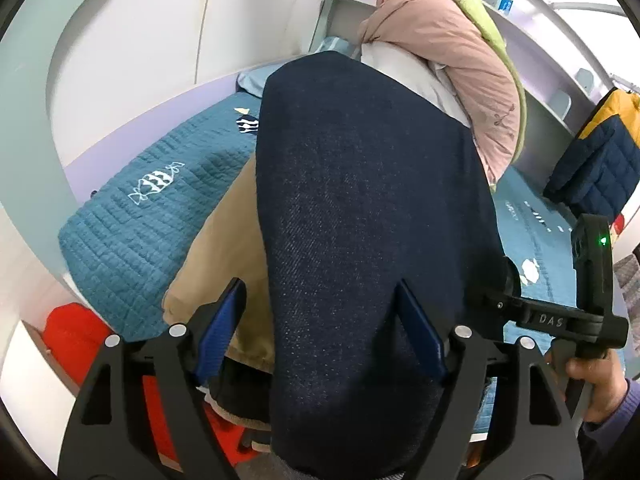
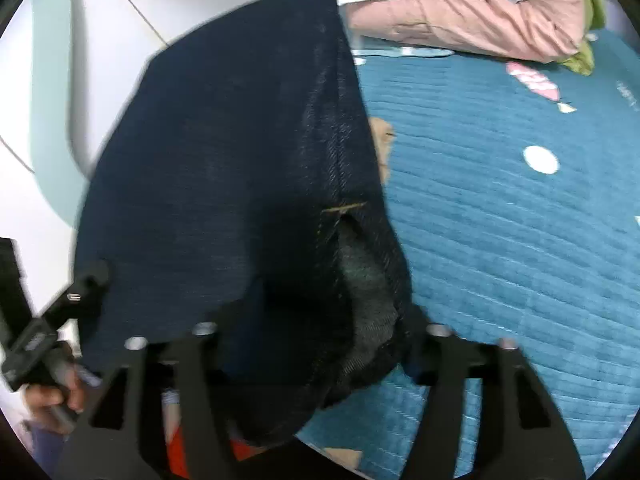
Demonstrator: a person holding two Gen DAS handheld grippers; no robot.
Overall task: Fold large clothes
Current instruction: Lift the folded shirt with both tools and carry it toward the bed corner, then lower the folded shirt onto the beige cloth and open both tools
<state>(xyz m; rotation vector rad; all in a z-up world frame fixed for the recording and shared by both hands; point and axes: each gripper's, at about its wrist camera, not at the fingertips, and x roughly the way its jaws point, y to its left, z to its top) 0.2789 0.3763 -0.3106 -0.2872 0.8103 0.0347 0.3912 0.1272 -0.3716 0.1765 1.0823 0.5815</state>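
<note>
Dark navy denim jeans (image 1: 360,208) lie stretched along the teal quilted bed (image 1: 132,220), over a tan garment (image 1: 224,264). My left gripper (image 1: 320,328) is open, its blue pads (image 1: 420,328) on either side of the jeans, the cloth lying across the gap. The right gripper's body (image 1: 560,320) shows at the jeans' right edge. In the right wrist view the jeans (image 2: 224,184) fill the left half, bunched with a pocket opening (image 2: 360,280) between my right gripper's fingers (image 2: 316,344). The fingertips are hidden in the cloth.
A pink duvet (image 1: 460,64) and white pillow (image 1: 404,76) lie at the head of the bed. A navy and yellow quilted jacket (image 1: 600,152) sits at right. A red object (image 1: 76,332) is beside the bed. White wall panels (image 1: 140,20) run along the far side.
</note>
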